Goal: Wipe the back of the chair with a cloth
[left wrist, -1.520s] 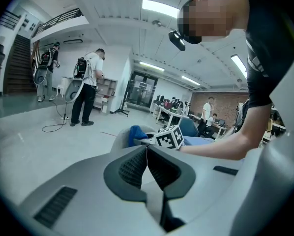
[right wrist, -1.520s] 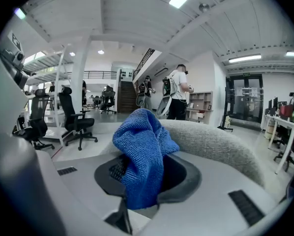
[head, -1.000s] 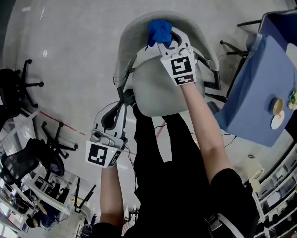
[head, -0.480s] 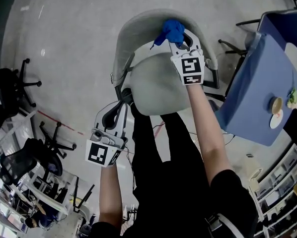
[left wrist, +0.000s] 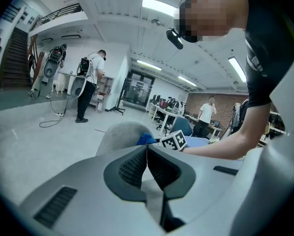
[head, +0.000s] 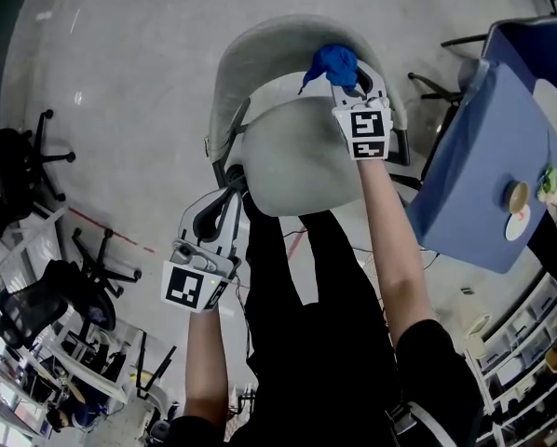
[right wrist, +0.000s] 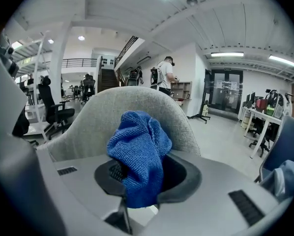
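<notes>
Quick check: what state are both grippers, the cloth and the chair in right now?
chair: upright, seat bare.
right gripper: shut on the blue cloth, raised to the backrest.
left gripper: shut, empty, held low off the chair.
blue cloth: bunched, pinched in the jaws, at the backrest's inner face; contact not certain.

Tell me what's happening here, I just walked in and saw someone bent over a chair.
A person is cleaning a grey chair with two handheld grippers. The right gripper is shut on a bunched blue cloth and holds it against or just off the inner face of the backrest, near its top edge. The left gripper is shut and empty, held low beside the seat, away from the cloth.
</notes>
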`<state>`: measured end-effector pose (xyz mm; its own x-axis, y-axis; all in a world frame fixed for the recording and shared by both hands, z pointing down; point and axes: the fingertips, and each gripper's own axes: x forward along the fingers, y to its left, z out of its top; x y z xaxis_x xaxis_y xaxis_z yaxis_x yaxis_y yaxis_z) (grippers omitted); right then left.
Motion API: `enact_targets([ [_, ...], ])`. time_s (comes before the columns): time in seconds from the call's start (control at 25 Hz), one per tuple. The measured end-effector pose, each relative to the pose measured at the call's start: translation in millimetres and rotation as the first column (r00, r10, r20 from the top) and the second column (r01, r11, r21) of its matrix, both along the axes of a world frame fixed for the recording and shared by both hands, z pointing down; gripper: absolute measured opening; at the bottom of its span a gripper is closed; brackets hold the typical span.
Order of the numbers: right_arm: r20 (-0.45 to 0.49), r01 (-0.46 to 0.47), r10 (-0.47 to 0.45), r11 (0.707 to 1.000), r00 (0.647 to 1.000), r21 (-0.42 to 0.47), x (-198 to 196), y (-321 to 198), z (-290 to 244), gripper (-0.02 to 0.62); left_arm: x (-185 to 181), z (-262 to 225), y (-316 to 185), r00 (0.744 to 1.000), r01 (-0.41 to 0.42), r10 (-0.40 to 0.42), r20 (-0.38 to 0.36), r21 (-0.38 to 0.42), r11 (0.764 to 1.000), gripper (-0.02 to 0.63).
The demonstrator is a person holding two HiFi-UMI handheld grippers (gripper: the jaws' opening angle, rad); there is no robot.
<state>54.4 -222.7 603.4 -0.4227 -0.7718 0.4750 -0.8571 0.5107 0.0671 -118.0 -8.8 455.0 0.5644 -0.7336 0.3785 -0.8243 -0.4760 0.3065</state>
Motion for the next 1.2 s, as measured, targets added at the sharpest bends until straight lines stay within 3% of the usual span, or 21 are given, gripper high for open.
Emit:
enact_targets([
  [0.24, -0.01, -0.024, 0.024, 0.999, 1.0, -0.033, 14, 2, 14, 0.135, 3, 1, -1, 1.0, 0.015, -0.015, -0.013, 0.0, 1.0, 0.025],
  [0.64, -0.02, -0.003, 0.003, 0.999, 1.0, -0.036, 3, -3, 23, 0.135, 2, 11, 1, 1.0, 0.018, -0.018, -0.011, -0.021, 1.0, 0.025],
  [1.2, -0.042, 0.05, -0.052, 0.997, 0.998, -0.054, -35, -5, 36, 0.134, -12, 17, 3, 0.998, 0.05, -0.051, -0.024, -0.036, 0.998, 0.025],
])
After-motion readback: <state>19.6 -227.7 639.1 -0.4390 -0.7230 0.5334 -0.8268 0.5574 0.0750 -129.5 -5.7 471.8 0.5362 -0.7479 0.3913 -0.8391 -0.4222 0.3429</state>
